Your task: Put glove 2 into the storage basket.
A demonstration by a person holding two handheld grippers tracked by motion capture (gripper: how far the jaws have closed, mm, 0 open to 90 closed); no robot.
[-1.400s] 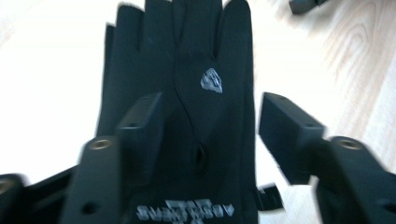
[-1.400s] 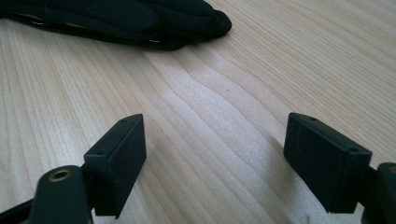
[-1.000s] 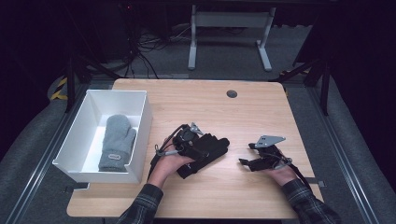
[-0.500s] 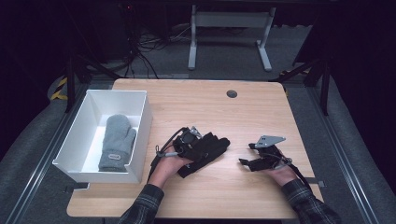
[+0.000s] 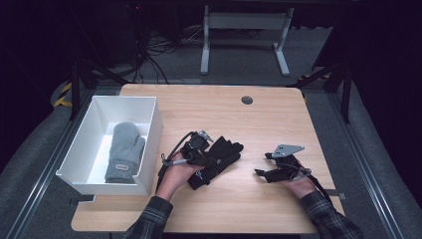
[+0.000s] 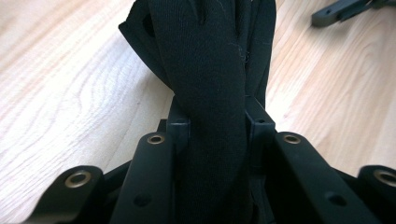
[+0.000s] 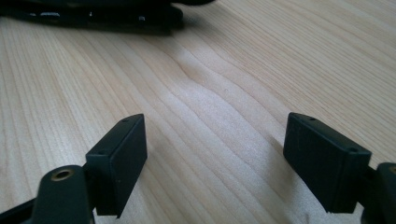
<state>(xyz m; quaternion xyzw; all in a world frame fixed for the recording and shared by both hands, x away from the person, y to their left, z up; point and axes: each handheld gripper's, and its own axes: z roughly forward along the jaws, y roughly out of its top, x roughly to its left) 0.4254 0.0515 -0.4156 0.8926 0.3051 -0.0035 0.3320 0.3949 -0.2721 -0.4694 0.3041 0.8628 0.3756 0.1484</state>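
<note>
A black glove (image 5: 225,153) lies on the wooden table (image 5: 249,124) near its middle, fingers pointing away to the right. My left gripper (image 5: 205,156) is shut on its cuff end. In the left gripper view the glove (image 6: 205,70) runs up between the two jaws of the left gripper (image 6: 217,123), which have just been closing and now press on it from both sides. My right gripper (image 5: 262,164) rests on the table to the right of the glove, apart from it. The right gripper (image 7: 215,144) is open, with bare wood between its pads.
A white box (image 5: 151,142) stands at the table's left edge with a grey mitten (image 5: 124,152) lying inside. A round cable hole (image 5: 247,100) sits near the table's far edge. A metal stand (image 5: 244,40) is on the floor beyond.
The left gripper's jaws have closed onto the black glove's cuff and the hand has risen slightly. The right gripper has stayed in place.
</note>
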